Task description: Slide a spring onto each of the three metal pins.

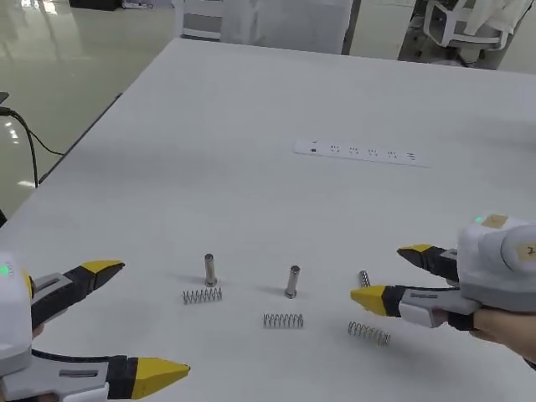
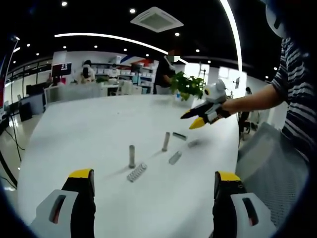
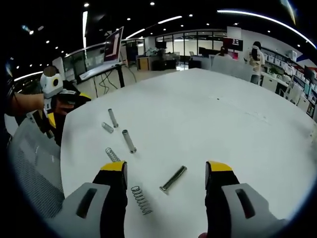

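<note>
Three short metal pins (image 1: 209, 270) (image 1: 292, 281) (image 1: 363, 277) are in a row on the white table (image 1: 276, 193), each with a loose spring (image 1: 202, 295) (image 1: 283, 320) (image 1: 369, 333) lying just in front of it. My left gripper (image 1: 134, 318) hovers open and empty at the near left, its jaws (image 2: 154, 174) pointing toward the nearest pin (image 2: 132, 156) and spring (image 2: 136, 171). My right gripper (image 1: 392, 274) is open and empty beside the right pin, which lies between its jaws (image 3: 166, 166) in its own view as pin (image 3: 173, 178) with a spring (image 3: 142, 199) next to it.
A white power strip (image 1: 360, 152) lies farther back on the table. The table's left edge (image 1: 84, 134) drops to a shiny floor with a cable. Office chairs (image 1: 469, 25) stand past the far end. A striped sleeve (image 2: 292, 89) is at the right.
</note>
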The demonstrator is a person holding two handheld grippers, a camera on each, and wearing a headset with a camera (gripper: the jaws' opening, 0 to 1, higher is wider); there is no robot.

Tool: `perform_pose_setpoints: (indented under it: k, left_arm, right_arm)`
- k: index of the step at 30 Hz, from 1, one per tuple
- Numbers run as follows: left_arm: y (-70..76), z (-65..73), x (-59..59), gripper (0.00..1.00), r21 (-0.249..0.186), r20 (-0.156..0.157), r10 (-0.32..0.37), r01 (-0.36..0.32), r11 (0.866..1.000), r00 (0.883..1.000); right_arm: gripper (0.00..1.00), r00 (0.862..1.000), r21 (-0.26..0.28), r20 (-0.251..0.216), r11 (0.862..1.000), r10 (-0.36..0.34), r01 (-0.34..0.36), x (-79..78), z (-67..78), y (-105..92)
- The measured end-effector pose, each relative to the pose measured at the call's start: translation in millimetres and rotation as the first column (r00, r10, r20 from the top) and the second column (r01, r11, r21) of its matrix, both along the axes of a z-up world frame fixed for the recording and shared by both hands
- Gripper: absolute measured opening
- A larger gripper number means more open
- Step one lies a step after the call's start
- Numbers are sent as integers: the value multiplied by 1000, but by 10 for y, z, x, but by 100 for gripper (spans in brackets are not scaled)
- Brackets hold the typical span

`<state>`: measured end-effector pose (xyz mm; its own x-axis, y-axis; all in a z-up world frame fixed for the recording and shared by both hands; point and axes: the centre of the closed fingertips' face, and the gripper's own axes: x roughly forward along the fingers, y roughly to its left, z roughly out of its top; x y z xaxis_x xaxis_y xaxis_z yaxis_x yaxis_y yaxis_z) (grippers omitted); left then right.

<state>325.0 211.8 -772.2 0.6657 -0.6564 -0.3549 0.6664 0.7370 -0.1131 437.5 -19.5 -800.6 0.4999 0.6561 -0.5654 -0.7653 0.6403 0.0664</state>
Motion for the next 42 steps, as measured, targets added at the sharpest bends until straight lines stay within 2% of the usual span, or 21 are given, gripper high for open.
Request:
perform_pose_setpoints:
  k: [5, 9, 14, 16, 18, 25, 31, 35, 36, 42]
  left_arm:
    - [-3, -16, -6, 98, 6, -5, -4, 4, 1000, 1000]
    - [-12, -11, -2, 97, 5, -6, -6, 6, 1000, 1000]
    - [-14, -8, 14, 97, 6, -7, -2, 3, 1000, 1000]
    - [-11, -7, 21, 94, 8, -7, 1, -1, 1000, 1000]
    - [-15, 1, 22, 95, 11, -3, 1, -1, 1000, 1000]
    - [-3, 1, -1, 95, 0, -8, 3, -3, 1000, 1000]
    - [21, -22, -13, 96, 3, -16, 4, -4, 1000, 1000]
    - [27, -26, -11, 96, 2, -16, 8, -8, 1000, 1000]
    - [27, -26, -11, 95, 1, -17, 8, -8, 1000, 1000]
    - [25, -47, -23, 95, 5, -20, 9, -9, 1000, 1000]
  right_arm:
    - [49, 997, -11, -60, 999, -52, 51, 79, -83, -37]
    - [38, 989, -4, -117, 996, -91, 92, 164, -158, -51]
    - [24, 973, -26, -183, 990, -143, 140, 208, -270, -64]
    - [20, 964, -34, -215, 988, -156, 152, 214, -327, -59]
    - [19, 960, -42, -226, 986, -165, 159, 222, -360, -53]
    - [16, 948, -79, -261, 983, -183, 168, 229, -465, -34]
    - [14, 943, -125, -269, 978, -198, 169, 246, -543, -19]
    - [10, 945, -173, -263, 973, -194, 152, 229, -607, -33]
    - [10, 946, -165, -258, 974, -196, 156, 236, -601, -22]
    - [6, 951, -202, -238, 968, -197, 150, 245, -602, -15]
